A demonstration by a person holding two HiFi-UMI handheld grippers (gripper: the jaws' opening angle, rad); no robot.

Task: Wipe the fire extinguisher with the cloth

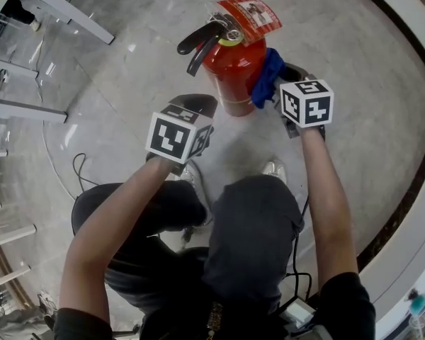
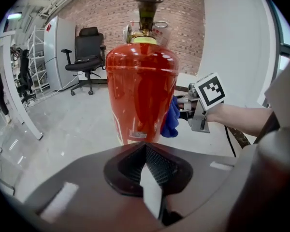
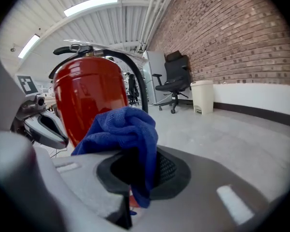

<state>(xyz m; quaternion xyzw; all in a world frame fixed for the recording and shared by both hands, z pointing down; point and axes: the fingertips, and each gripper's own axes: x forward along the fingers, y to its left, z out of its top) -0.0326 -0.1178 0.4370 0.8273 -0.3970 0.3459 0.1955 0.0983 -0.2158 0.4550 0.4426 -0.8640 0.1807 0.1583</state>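
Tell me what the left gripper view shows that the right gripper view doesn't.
Only the left gripper view: the left gripper, jaws shut and empty, and the person's right forearm. Only the right gripper view: the right gripper clamped on the blue cloth, and a white bin. Both: the red fire extinguisher, the cloth beside it, an office chair, the brick wall.

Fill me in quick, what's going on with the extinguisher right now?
A person works over a red fire extinguisher standing on the floor, a gripper in each hand. The right gripper has its jaws closed on a blue cloth and holds it against the cylinder's side. The left gripper, jaws shut and empty, points at the cylinder; whether it touches is unclear.
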